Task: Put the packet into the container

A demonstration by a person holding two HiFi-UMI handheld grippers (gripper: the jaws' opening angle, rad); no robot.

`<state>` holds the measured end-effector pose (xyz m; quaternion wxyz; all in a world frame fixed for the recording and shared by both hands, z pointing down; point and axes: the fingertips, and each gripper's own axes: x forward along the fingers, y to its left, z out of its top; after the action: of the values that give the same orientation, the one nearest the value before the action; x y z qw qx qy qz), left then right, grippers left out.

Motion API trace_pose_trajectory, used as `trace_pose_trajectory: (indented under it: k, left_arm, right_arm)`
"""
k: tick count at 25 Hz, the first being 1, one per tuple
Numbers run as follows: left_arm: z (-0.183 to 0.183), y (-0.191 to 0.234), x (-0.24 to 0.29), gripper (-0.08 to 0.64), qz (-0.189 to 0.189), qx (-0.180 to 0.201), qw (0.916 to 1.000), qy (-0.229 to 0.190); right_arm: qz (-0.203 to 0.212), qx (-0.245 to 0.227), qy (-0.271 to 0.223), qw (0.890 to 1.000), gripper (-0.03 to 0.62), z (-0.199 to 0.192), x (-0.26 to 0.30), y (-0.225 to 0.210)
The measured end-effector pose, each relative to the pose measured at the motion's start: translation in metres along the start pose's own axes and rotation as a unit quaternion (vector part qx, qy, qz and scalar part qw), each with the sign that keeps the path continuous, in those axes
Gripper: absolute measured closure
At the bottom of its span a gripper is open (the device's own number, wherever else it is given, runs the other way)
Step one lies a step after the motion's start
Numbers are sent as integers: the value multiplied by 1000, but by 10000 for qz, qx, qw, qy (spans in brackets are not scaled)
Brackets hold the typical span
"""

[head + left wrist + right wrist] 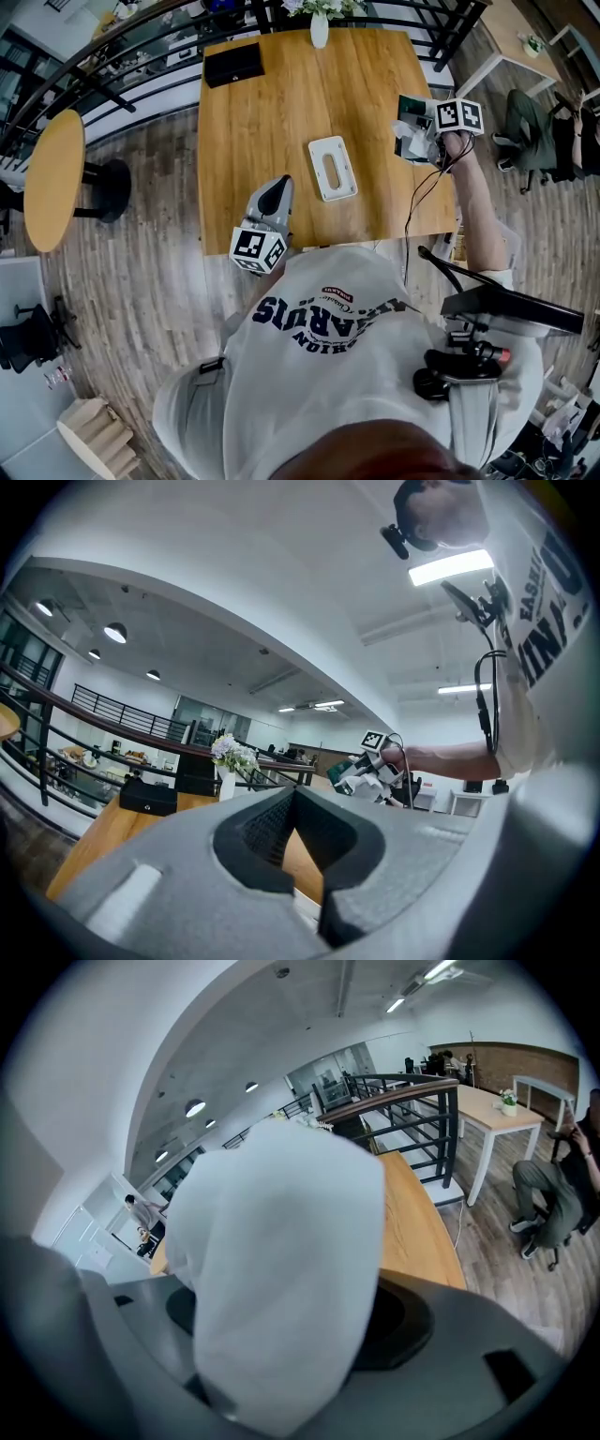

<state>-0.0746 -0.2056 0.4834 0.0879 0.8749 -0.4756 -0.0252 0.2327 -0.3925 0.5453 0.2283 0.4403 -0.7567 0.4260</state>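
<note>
We see the container [333,169] lying mid-tabletop [272,122], a box [233,65] at its far left corner, a vase [320,28] at the far edge.

Open tabletop [272,131] all round container [333,168] — black box [233,65], vase [320,29] only along far edge.

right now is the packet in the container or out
Out: the right gripper holds the packet, apart from the container on the table.
</note>
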Motion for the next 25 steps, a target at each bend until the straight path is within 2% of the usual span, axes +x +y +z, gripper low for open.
trace_pose_trajectory:
  k: [7, 13, 16, 22, 25]
  left_arm:
    - [-2, 2, -1, 563, -12, -26, 10000, -9]
    - [-1, 0, -2, 563, 3, -38, 10000, -7]
    - [0, 1, -4, 563, 38, -54, 10000, -21]
    - [-4, 18, -24, 563, 122, -157, 9998, -44]
    - [-7, 16, -20, 563, 218, -232, 9995, -59]
  right_arm:
    - [105, 84, 137, 9998, 245, -7, 11, 8]
    - [449, 80, 315, 9985, 245, -16, 28, 37]
    - [688, -53, 500, 9964, 245, -23, 42, 68]
    - [1414, -215, 859, 9860, 245, -51, 76, 166]
    - [1681, -290, 978, 9805, 245, -53, 79, 188]
